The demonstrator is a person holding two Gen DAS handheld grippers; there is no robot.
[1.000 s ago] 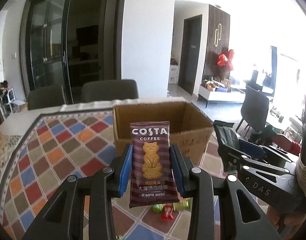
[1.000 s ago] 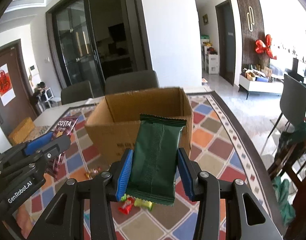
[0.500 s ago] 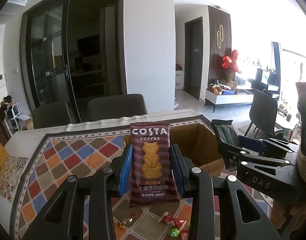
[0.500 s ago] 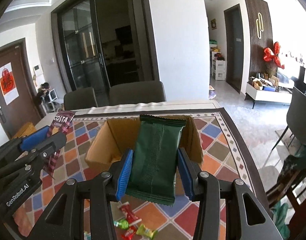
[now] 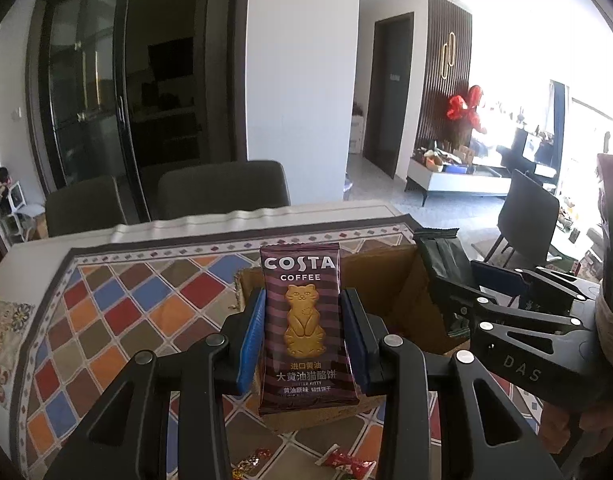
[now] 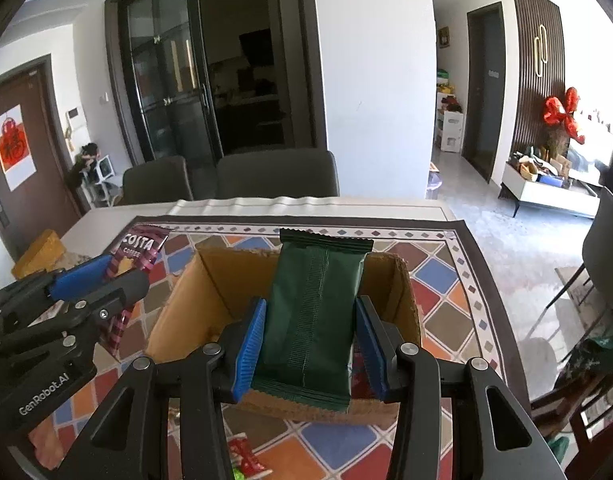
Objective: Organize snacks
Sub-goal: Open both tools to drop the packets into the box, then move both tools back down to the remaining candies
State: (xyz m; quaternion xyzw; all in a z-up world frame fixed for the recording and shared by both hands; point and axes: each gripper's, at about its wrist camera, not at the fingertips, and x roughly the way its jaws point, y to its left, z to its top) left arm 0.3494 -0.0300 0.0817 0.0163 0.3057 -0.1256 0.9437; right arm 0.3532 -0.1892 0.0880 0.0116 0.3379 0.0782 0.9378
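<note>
My left gripper (image 5: 302, 340) is shut on a purple Costa Coffee biscuit packet (image 5: 304, 328) and holds it upright above the near-left side of an open cardboard box (image 5: 390, 280). My right gripper (image 6: 310, 344) is shut on a dark green snack packet (image 6: 312, 316) and holds it over the box (image 6: 194, 312), above its near rim. Each gripper shows in the other's view: the right one (image 5: 458, 280) to the right, the left one (image 6: 106, 276) to the left.
The box stands on a chequered multicoloured tablecloth (image 5: 118, 312). Several small wrapped candies lie on it in front of the box (image 5: 346, 460) (image 6: 246, 456). Two grey chairs (image 6: 274, 176) stand at the table's far side. A yellow box (image 6: 38, 252) sits at the left.
Both grippers have risen and moved forward with their packets, so I look down into the box. The candies have slid toward the bottom edge of both views.
</note>
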